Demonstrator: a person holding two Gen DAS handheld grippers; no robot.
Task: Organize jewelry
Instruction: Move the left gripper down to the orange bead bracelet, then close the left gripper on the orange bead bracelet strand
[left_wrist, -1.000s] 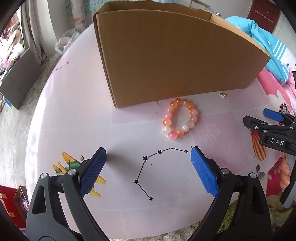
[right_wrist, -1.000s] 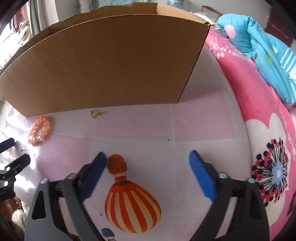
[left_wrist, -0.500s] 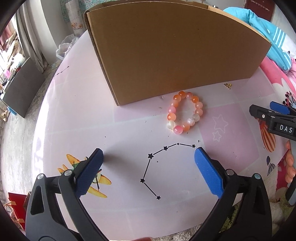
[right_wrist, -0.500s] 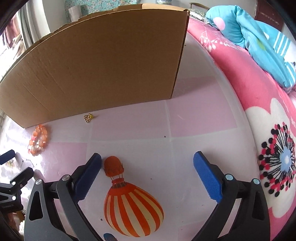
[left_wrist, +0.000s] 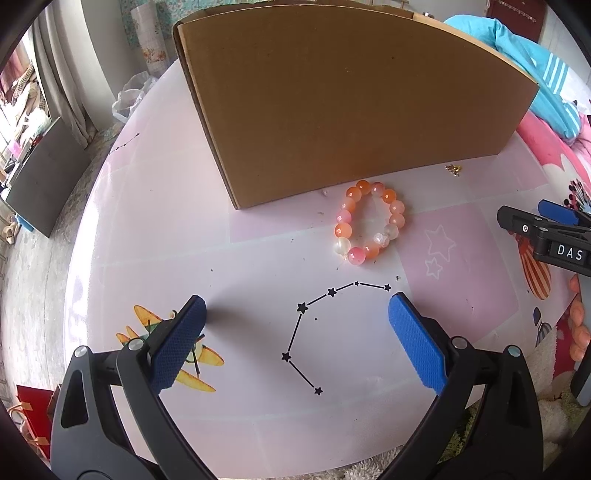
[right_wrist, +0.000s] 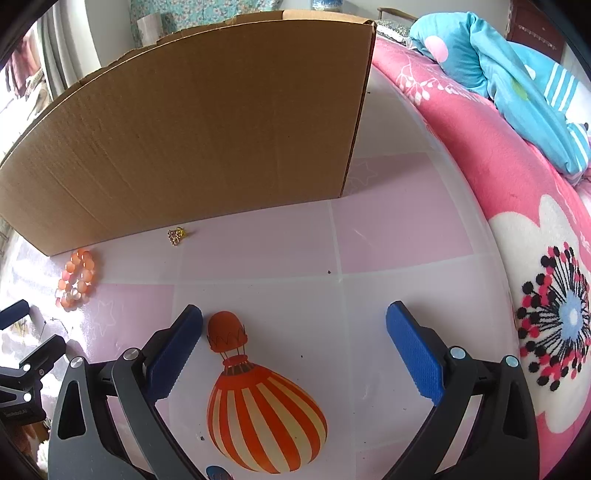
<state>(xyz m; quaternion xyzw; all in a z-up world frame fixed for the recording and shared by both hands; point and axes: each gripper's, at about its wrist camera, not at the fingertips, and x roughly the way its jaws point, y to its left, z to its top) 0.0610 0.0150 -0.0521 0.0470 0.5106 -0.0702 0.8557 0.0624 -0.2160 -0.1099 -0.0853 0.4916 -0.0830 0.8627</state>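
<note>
Pink desk (left_wrist: 155, 229) carries a bead bracelet (left_wrist: 370, 222) beside a cardboard box (left_wrist: 347, 103). Left claw (left_wrist: 295, 314) and right claw (right_wrist: 294, 321): both spread wide, holding nothing.

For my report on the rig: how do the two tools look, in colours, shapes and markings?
Both the left tool and the right tool have black clamp-like plastic arms with silver rivets and triangular cutouts. Each finger ends in a blue textured pad. The right tool's side carries white letters "DAS". No cables or sleeves show.

The gold trinket (right_wrist: 176, 235) (a ring, perhaps) is too small to identify.
</note>
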